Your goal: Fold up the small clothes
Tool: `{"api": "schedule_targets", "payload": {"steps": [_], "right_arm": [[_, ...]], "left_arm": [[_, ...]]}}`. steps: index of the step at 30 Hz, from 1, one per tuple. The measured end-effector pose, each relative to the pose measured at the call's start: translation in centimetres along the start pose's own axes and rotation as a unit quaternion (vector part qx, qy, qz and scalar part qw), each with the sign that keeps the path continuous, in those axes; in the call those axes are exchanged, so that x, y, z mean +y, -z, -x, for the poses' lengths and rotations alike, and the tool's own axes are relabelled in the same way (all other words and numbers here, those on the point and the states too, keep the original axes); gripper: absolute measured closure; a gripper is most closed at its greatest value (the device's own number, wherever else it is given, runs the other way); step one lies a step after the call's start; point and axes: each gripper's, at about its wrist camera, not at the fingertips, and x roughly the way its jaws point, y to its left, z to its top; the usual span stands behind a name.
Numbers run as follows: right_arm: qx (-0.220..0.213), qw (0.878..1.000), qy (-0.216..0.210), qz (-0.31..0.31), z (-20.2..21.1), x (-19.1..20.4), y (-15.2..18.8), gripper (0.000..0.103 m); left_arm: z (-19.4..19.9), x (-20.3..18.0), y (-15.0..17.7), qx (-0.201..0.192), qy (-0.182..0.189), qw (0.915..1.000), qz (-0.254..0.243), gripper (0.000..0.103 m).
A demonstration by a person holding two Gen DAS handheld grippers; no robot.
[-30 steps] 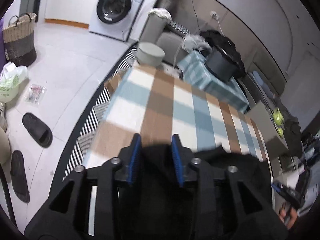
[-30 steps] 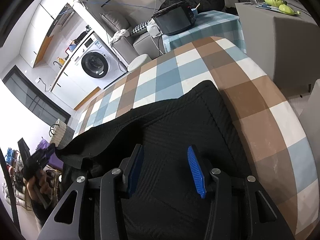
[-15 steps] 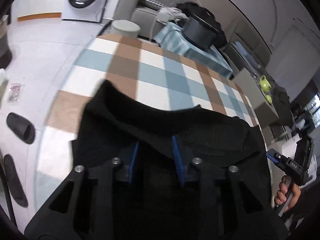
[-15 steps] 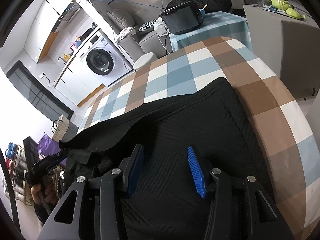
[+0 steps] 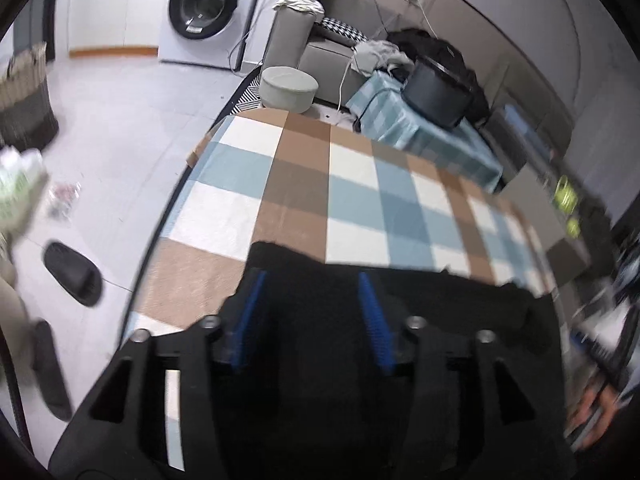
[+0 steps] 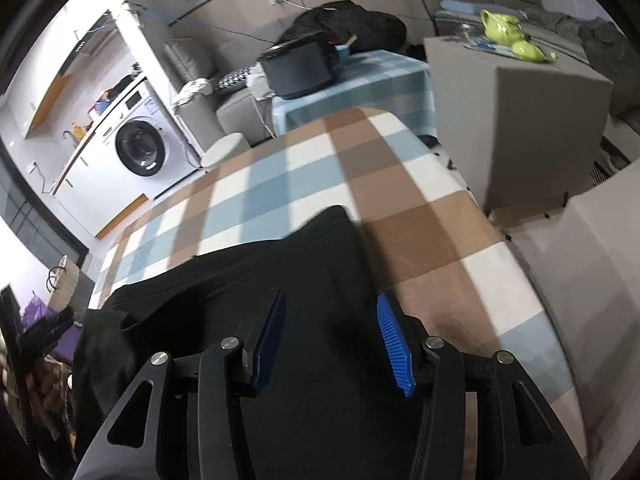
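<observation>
Checked tablecloth (image 5: 352,184) under black garment (image 6: 280,272); washing machine (image 5: 208,8) behind.

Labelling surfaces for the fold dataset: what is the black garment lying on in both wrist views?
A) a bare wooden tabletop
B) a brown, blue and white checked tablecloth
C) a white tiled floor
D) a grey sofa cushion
B: the black garment lies spread on the brown, blue and white checked tablecloth, whose squares show past the fabric's far edge in both wrist views.
</observation>
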Motion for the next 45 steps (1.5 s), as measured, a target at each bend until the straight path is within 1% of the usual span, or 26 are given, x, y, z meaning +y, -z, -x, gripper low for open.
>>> {"api": "schedule_targets", "payload": {"steps": [2,4,7,10,11,13,14,15,16,17,19,21,23,25,26,28,30,33,35,37,38,40,41,43,44,45], "right_arm": [[0.008,1.000,-0.001,-0.005,-0.6,-0.7,-0.4,0.054],[0.021,1.000,-0.005,-0.001,-1.5,-0.7,-0.8,0.054],[0.033,0.999,-0.007,0.012,-3.1,0.1,-1.3,0.054],[0.034,0.999,0.007,0.027,-4.5,1.0,-1.8,0.054],[0.035,0.999,0.015,0.032,-4.9,1.2,-1.9,0.054],[0.035,0.998,0.027,0.036,-5.5,1.5,-2.1,0.054],[0.036,0.998,0.028,0.035,-5.7,1.5,-2.1,0.054],[0.034,0.998,0.027,0.036,-5.7,1.6,-2.1,0.058],[0.031,0.998,0.028,0.039,-5.7,1.7,-2.1,0.061],[0.029,0.998,0.031,0.042,-5.7,1.7,-2.1,0.062],[0.027,0.998,0.031,0.043,-5.6,1.6,-2.1,0.070],[0.020,0.998,0.031,0.044,-5.5,1.5,-2.2,0.075],[0.018,0.999,0.029,0.042,-5.4,1.3,-2.2,0.081],[0.017,0.999,0.024,0.037,-5.3,1.1,-2.2,0.091],[0.012,0.999,0.023,0.036,-5.1,1.1,-2.2,0.091],[-0.001,0.999,0.018,0.033,-4.5,1.0,-2.4,0.098],[-0.019,0.999,0.015,0.028,-3.7,0.9,-2.6,0.099],[-0.045,0.999,0.003,0.011,-2.6,0.6,-2.9,0.100],[-0.060,0.998,0.005,-0.006,-2.1,0.1,-3.2,0.100],[-0.060,0.998,0.007,-0.029,-2.1,-0.6,-3.4,0.100],[-0.053,0.998,0.008,-0.037,-2.4,-0.9,-3.5,0.100],[-0.048,0.997,0.015,-0.054,-2.8,-1.7,-3.5,0.100],[-0.044,0.997,0.019,-0.059,-3.0,-2.0,-3.5,0.100],[-0.030,0.997,0.000,-0.069,-3.3,-2.4,-3.5,0.093],[-0.028,0.997,0.000,-0.069,-3.2,-2.5,-3.4,0.089],[-0.028,0.997,0.000,-0.067,-3.1,-2.4,-3.4,0.078]], "left_arm": [[0.1,-0.4,0.8,0.001,-0.016,0.9996,-0.023,0.047],[-0.3,-0.7,1.4,0.011,-0.022,0.9990,-0.038,0.045],[-1.0,-0.7,2.4,0.026,-0.034,0.9980,-0.048,0.045],[-2.2,-0.8,3.1,0.040,-0.064,0.9949,-0.067,0.045],[-2.7,-0.9,3.3,0.046,-0.074,0.9933,-0.075,0.048],[-3.0,-0.8,3.6,0.041,-0.090,0.9918,-0.081,0.068],[-2.9,-0.8,3.7,0.032,-0.081,0.9928,-0.082,0.086],[-2.8,-0.9,3.6,0.028,-0.076,0.9930,-0.085,0.103],[-2.6,-0.8,3.5,0.023,-0.078,0.9931,-0.085,0.103],[-2.2,-0.7,3.5,0.010,-0.073,0.9941,-0.080,0.103],[-1.2,-0.5,3.3,-0.013,-0.071,0.9945,-0.076,0.103],[-0.2,-0.3,3.1,-0.033,-0.072,0.9942,-0.073,0.103],[0.8,0.2,2.9,-0.048,-0.073,0.9944,-0.060,0.103],[1.7,0.8,2.6,-0.055,-0.071,0.9948,-0.049,0.103],[2.1,1.1,2.6,-0.058,-0.067,0.9951,-0.044,0.103],[3.1,1.7,2.6,-0.064,-0.069,0.9948,-0.038,0.103],[3.8,2.3,2.7,-0.067,-0.070,0.9948,-0.031,0.103],[4.3,3.3,3.0,-0.063,-0.068,0.9956,-0.016,0.103],[4.5,3.7,3.3,-0.059,-0.068,0.9959,-0.011,0.103],[4.4,3.9,3.6,-0.051,-0.067,0.9964,-0.010,0.103],[4.1,3.9,3.7,-0.045,-0.067,0.9967,-0.009,0.103],[3.5,3.9,3.8,-0.030,-0.082,0.9962,-0.007,0.103],[3.3,4.0,3.8,-0.026,-0.081,0.9963,-0.003,0.103],[3.2,4.2,3.6,-0.020,-0.073,0.9971,0.000,0.096],[2.9,4.2,3.5,-0.018,-0.072,0.9972,-0.002,0.088],[2.7,4.1,3.4,-0.016,-0.075,0.9971,-0.005,0.077]]}}
